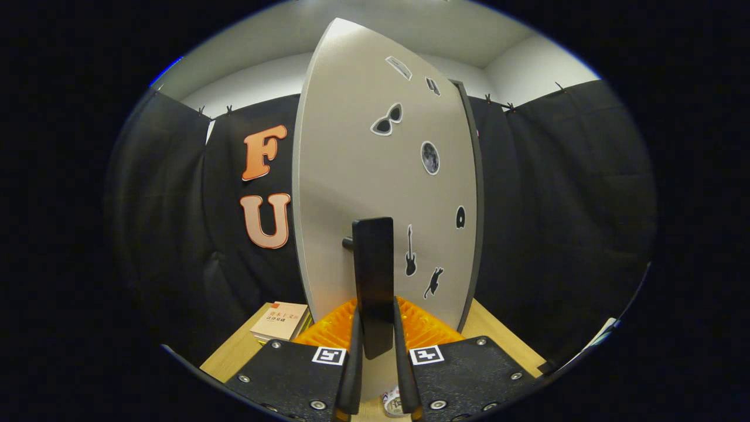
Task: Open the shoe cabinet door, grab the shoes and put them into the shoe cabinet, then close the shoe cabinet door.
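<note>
The shoe cabinet door (363, 164) is a tall grey panel with several small black stickers, standing just ahead of me and turned at a slight angle. A black upright bar handle (373, 275) sticks out from it on a short peg. My gripper (377, 308) is shut on the lower part of this handle, with one finger pressing on each side. A dark strip (476, 205) runs along the door's right edge; whether it is the cabinet body I cannot tell.
A wooden tabletop (504, 340) lies below the door. A small stack of books (281, 320) rests on it, left of my fingers. Black cloth walls (562, 205) close in on both sides.
</note>
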Tool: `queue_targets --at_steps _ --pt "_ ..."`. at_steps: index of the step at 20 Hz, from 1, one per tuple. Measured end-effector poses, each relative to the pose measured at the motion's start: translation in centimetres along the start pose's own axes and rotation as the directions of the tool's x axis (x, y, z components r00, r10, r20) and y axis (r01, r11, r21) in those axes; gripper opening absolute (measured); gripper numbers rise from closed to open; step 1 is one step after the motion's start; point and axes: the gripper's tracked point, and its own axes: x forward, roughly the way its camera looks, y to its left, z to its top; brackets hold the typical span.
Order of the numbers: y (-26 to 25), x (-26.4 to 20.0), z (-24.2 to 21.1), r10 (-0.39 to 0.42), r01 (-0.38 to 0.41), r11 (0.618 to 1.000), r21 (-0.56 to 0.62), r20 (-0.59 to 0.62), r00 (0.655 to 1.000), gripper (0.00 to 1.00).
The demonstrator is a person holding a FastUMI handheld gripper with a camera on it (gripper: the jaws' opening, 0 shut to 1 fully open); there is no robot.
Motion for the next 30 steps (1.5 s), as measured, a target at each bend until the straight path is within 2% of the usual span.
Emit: queue_targets --at_steps 4,9,17,25,30 --pt "-2.3 -1.3 -0.2 -0.026 0.026 0.999 -0.026 -0.005 1.000 0.23" --pt "-3.9 -2.0 -0.3 0.033 -0.033 0.999 0.005 0.007 0.999 0.23" --pt "-8.2 -3.1 -0.6 0.128 -0.127 0.991 -0.047 0.017 0.992 0.22" --pt "-16.0 -4.1 -1.7 0.156 -0.153 0.983 -0.098 0.022 0.988 0.22" --pt "-19.7 -3.7 -2.5 0.120 -0.118 0.989 -0.086 0.017 0.993 0.21"
